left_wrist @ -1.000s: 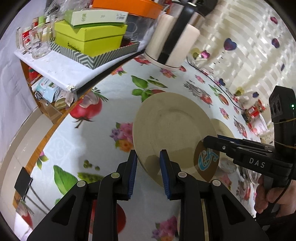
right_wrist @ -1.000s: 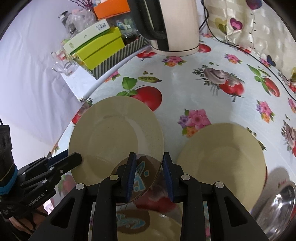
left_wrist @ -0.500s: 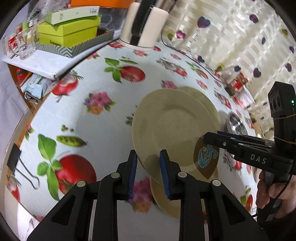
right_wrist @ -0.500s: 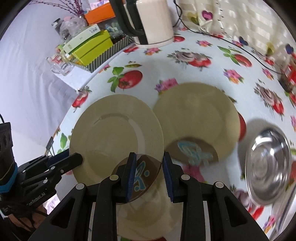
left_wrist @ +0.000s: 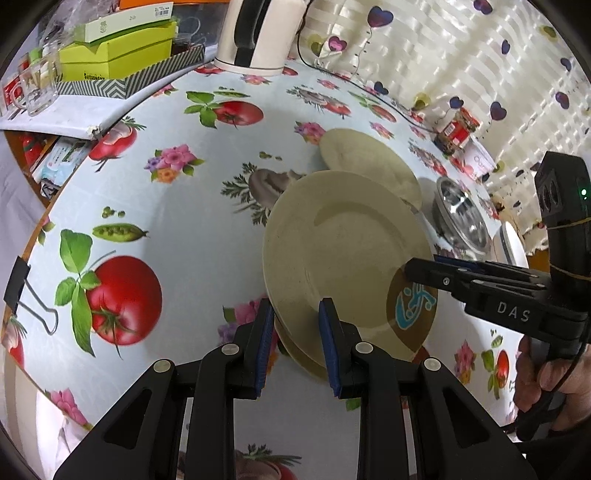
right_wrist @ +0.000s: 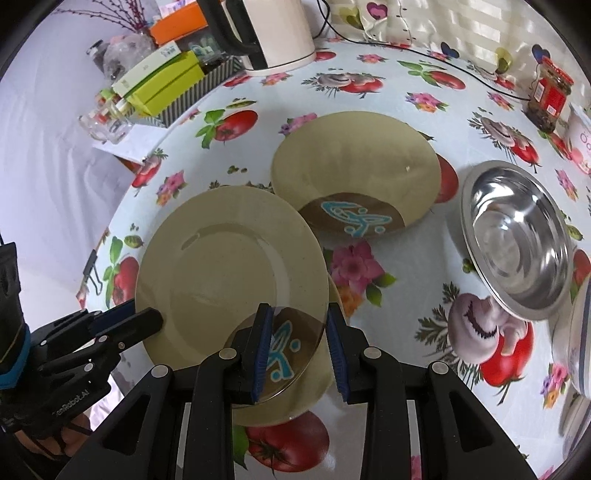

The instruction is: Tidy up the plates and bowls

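Observation:
Both grippers carry one beige plate (left_wrist: 343, 258) (right_wrist: 229, 266) with a brown patch and a blue emblem. My left gripper (left_wrist: 295, 325) is shut on its near rim; in the right wrist view it grips the plate's left edge (right_wrist: 147, 319). My right gripper (right_wrist: 299, 339) holds the emblem side, its jaws just opening with the rim still between the pads. A second beige plate (left_wrist: 299, 356) (right_wrist: 295, 402) lies on the table right under the carried one. A third plate (right_wrist: 354, 162) lies beyond, and a steel bowl (right_wrist: 517, 236) lies to the right.
A white kettle (right_wrist: 273, 33) and its cord stand at the table's far side, with green boxes (left_wrist: 114, 55) and glasses on a side shelf. A jar (right_wrist: 550, 92) stands at far right, and a white dish (right_wrist: 580, 343) at the right edge. A binder clip (left_wrist: 22, 291) grips the tablecloth's left edge.
Both grippers have carried the plate away from the kettle and shelf to just over another plate. The third plate and the steel bowl have come into view.

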Demonstrator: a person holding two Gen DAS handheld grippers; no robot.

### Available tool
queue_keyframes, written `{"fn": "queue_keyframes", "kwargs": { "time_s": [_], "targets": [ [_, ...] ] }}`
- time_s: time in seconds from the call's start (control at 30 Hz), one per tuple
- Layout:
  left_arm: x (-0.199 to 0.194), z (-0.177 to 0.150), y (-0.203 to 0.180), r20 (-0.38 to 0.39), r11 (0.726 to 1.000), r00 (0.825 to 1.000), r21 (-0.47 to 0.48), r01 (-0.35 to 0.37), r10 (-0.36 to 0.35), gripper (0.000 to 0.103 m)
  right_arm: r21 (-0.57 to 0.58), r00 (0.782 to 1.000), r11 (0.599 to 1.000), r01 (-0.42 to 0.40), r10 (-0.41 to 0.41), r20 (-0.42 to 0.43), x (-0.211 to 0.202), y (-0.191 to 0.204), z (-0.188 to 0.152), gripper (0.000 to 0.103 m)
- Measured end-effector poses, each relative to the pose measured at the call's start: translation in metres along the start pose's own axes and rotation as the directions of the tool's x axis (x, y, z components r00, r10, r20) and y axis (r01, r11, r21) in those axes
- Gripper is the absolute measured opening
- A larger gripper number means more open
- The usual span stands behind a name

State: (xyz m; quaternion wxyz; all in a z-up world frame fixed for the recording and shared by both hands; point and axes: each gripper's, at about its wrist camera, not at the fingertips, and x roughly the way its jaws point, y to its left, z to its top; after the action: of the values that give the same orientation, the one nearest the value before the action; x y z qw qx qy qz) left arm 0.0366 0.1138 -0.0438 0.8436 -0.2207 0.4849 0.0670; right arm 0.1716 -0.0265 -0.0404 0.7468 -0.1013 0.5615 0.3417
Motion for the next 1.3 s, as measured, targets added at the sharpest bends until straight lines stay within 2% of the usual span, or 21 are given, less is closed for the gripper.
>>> {"fn": "queue_keyframes", "kwargs": {
  "time_s": [0.53,0.77,0.93,1.03,1.17,1.3],
  "targets": [
    [0.007,-0.011,-0.013,-0.040,0.998,0.999,0.062,-0.027,0.030,0.026,-0.009,0.999,0.999,0.047,-0.047,-0.019,0.000,-0.004,-0.023,0.031],
    [0.003,-0.012,-0.010,-0.006,0.996,0.999,0.069,-0.053,0.054,0.028,-0.043,0.998,0.997,0.069,-0.069,0.007,0.000,0.001,-0.023,0.032],
    [0.003,-0.010,-0.005,0.014,0.995,0.997,0.061,-0.075,0.075,0.028,-0.023,0.998,0.998,0.057,-0.057,0.035,-0.005,-0.004,-0.026,0.032],
    [0.005,-0.009,-0.005,0.013,0.996,0.998,0.066,-0.064,0.063,0.028,-0.016,0.998,0.999,0.051,-0.050,0.047,-0.008,-0.005,-0.028,0.031],
    [0.007,-0.008,-0.007,0.010,0.995,0.998,0.078,-0.066,0.066,0.028,-0.012,0.998,0.999,0.043,-0.043,0.050,-0.007,-0.003,-0.028,0.027],
    [-0.003,-0.003,-0.002,0.046,0.995,0.996,0.056,-0.080,0.077,0.028,-0.015,0.997,0.999,0.031,-0.030,0.071,-0.014,-0.001,-0.028,0.027]
  ]
}}
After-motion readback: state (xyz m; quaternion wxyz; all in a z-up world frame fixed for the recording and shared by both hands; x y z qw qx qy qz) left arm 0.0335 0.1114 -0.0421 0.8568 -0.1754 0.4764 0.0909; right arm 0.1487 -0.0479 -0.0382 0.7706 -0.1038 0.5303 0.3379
